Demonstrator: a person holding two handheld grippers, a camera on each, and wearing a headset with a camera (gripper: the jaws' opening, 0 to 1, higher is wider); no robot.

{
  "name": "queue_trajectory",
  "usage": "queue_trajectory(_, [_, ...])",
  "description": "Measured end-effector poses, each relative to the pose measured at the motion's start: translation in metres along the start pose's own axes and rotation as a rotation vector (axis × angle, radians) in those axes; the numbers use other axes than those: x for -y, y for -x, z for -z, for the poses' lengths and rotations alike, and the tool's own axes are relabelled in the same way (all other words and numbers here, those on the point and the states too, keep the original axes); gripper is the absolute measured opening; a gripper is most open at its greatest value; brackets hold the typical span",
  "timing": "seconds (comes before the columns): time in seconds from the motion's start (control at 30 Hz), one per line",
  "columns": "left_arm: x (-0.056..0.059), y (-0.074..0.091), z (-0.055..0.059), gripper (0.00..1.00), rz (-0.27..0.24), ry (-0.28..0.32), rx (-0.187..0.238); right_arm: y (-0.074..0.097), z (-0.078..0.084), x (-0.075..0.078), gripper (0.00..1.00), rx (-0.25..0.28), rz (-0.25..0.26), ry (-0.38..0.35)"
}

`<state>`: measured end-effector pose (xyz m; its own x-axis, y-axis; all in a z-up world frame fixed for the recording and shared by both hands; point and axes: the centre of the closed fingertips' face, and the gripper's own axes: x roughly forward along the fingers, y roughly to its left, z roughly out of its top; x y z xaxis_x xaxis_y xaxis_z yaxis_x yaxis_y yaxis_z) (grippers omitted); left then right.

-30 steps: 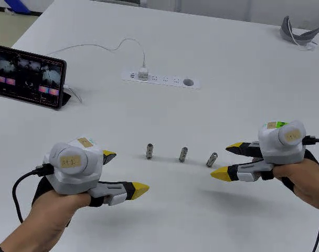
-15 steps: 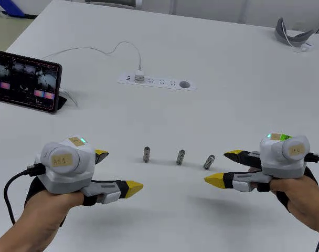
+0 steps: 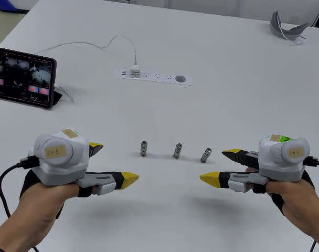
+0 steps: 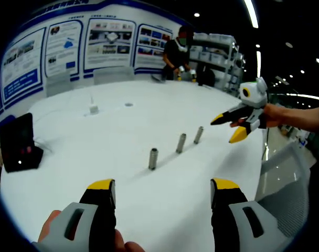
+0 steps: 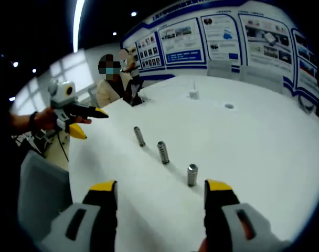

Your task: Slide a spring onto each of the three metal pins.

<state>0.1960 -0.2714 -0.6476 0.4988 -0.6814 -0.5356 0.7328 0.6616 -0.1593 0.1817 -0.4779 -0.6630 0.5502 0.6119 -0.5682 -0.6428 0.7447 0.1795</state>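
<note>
Your right tongs [image 3: 221, 165] have drifted slightly toward you; they and your left tongs [image 3: 112, 163] gape empty, flanking three pins [image 3: 177, 150] on the counter [image 3: 165, 210], each seemingly wearing its spring [image 3: 144, 148], so nothing appears left.

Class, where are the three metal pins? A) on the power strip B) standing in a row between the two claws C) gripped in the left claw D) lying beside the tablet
B: the pins stand in a row on the table, between the open left claw and open right claw.
</note>
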Motion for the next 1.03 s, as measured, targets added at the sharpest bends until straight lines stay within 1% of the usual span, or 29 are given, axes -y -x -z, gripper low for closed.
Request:
queue_trajectory(0.33, [-0.002,0.001,-0.002,0.76,0.004,-0.001,0.005,0.005,0.004,-0.007,0.72,0.023,0.018,-0.037])
queue_trajectory(0.43, [-0.003,0.002,-0.003,0.76,0.004,0.006,0.008,0.006,0.006,-0.008,0.73,0.022,0.021,-0.043])
queue_trajectory(0.53, [-0.001,0.002,-0.005,0.74,0.011,0.003,0.013,0.010,0.006,-0.008,0.74,0.027,0.027,-0.052])
queue_trajectory(0.63, [0.005,0.003,-0.009,0.71,0.032,-0.010,0.020,0.013,0.007,-0.009,0.75,0.037,0.031,-0.067])
queue_trajectory(0.67, [0.005,0.003,-0.009,0.71,0.031,-0.010,0.020,0.013,0.007,-0.008,0.75,0.036,0.032,-0.068])
queue_trajectory(0.87, [0.008,0.002,-0.010,0.75,0.034,-0.018,0.015,0.014,0.013,-0.008,0.77,0.028,0.037,-0.076])
queue_trajectory(1.03, [0.010,0.003,-0.009,0.75,0.041,-0.023,0.013,0.016,0.013,-0.009,0.78,0.027,0.040,-0.079])
